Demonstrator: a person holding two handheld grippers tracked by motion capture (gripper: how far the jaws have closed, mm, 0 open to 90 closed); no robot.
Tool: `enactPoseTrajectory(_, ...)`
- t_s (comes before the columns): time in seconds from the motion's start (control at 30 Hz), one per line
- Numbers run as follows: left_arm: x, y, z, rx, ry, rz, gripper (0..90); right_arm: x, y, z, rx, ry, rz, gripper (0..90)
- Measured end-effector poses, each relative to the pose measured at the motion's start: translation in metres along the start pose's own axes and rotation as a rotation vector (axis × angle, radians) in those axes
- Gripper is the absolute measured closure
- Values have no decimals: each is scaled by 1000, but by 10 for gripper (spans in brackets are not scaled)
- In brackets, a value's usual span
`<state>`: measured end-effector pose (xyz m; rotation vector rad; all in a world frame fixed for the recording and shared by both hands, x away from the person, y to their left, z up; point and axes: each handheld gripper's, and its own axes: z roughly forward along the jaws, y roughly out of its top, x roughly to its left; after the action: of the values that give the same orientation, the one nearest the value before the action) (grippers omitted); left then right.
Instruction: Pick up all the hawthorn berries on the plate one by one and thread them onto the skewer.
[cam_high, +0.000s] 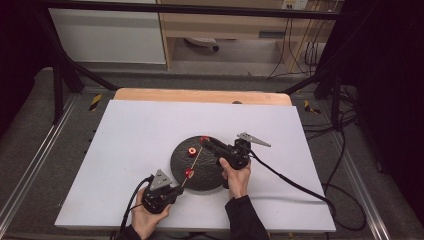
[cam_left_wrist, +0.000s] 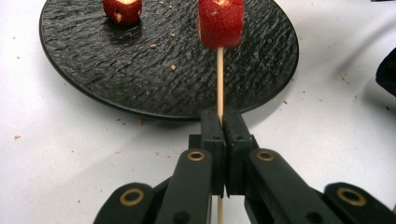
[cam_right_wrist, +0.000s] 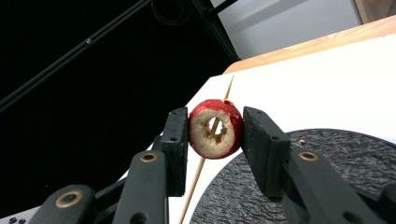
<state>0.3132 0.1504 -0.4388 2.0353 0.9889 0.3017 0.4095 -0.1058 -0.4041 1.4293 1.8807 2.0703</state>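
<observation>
Red fruit pieces are being threaded on a thin wooden skewer (cam_left_wrist: 219, 79). The skewer is clamped near its lower end by the left gripper (cam_left_wrist: 223, 128), with one piece (cam_left_wrist: 221, 22) already on it. A second cored piece (cam_right_wrist: 215, 129) is grasped by the right gripper (cam_right_wrist: 215, 133) at the tip. The hole should be kept in line with the stick and pushed gently. One piece (cam_high: 192, 150) lies on the black plate (cam_high: 207, 177), on a white table (cam_high: 130, 145), in a dim room.

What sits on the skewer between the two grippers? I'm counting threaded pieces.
One red fruit piece on the skewer, seen in the high view; the right gripper holds another.
</observation>
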Motion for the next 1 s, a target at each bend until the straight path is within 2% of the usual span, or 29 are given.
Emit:
enactPoseTrajectory(0.1, 0, 0, 1, 6, -3, 0, 889, -1, -2, 1, 3, -2, -16, 629)
enactPoseTrajectory(0.67, 2, 1, 0, -3, -10, -12, 889, 4, -16, 0, 43, 14, -3, 632)
enactPoseTrajectory(0.9, 3, 5, -3, -27, -3, -23, 888, 8, -36, 4, 75, 56, 22, 630)
enactPoseTrajectory(1.0, 3, 5, -3, -26, -2, -21, 888, 9, -43, 4, 83, 56, 22, 630)
